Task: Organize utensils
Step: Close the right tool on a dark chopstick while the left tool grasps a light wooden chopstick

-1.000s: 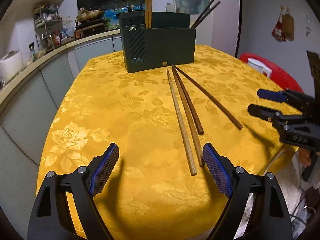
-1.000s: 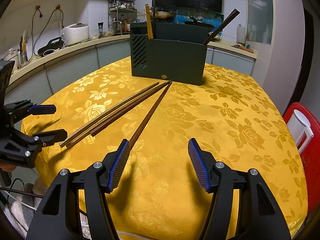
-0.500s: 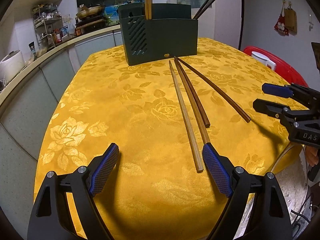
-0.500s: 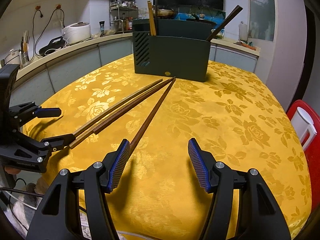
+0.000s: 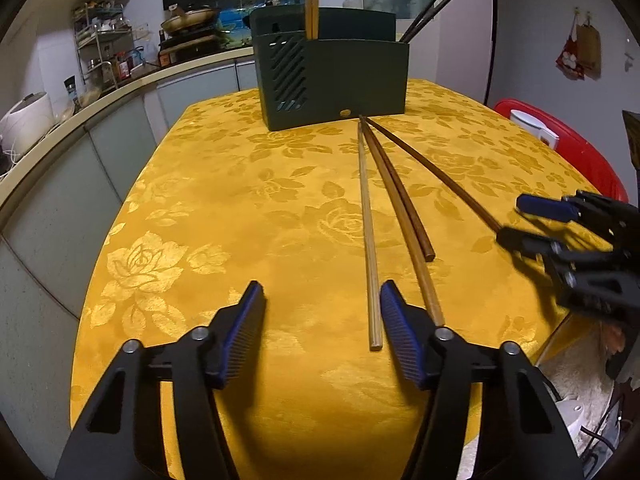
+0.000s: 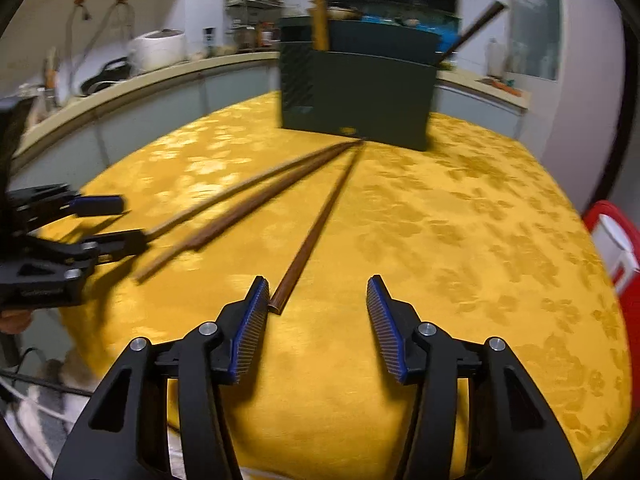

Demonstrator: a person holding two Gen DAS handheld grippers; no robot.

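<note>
Left gripper (image 5: 320,292): jaws apart and closing over the yellow tablecloth (image 5: 224,208), with the near end of the pale chopstick (image 5: 366,220) between them, very close to the right-side pad and not yet pressed. Right gripper (image 6: 316,284): also closing and not yet clamped, with the near end of the dark chopstick (image 6: 304,248) just beside the left-side pad; too blurred to tell about contact. Four chopsticks flat on the cloth, fanning out from one point in front of the green holder (image 5: 352,80); more chopsticks already upright inside it, pale ones at its left end, dark ones at its right end. First risk, probably: off-centre closing on both sides, so pushing or rolling each stick sideways instead of clamping it. Second: catching the tan chopstick (image 5: 422,280), just outside the left gripper's right finger, and dragging it along. Third: holding only at the very end of a long stick, so a weak grip, with drooping or turning during lifting. Fourth: disturbing the neighbours at the far tips, all close together there. Also possible: bumping of the two grippers, rather near each other, and dropping a stick into the wrong end of the holder.
</note>
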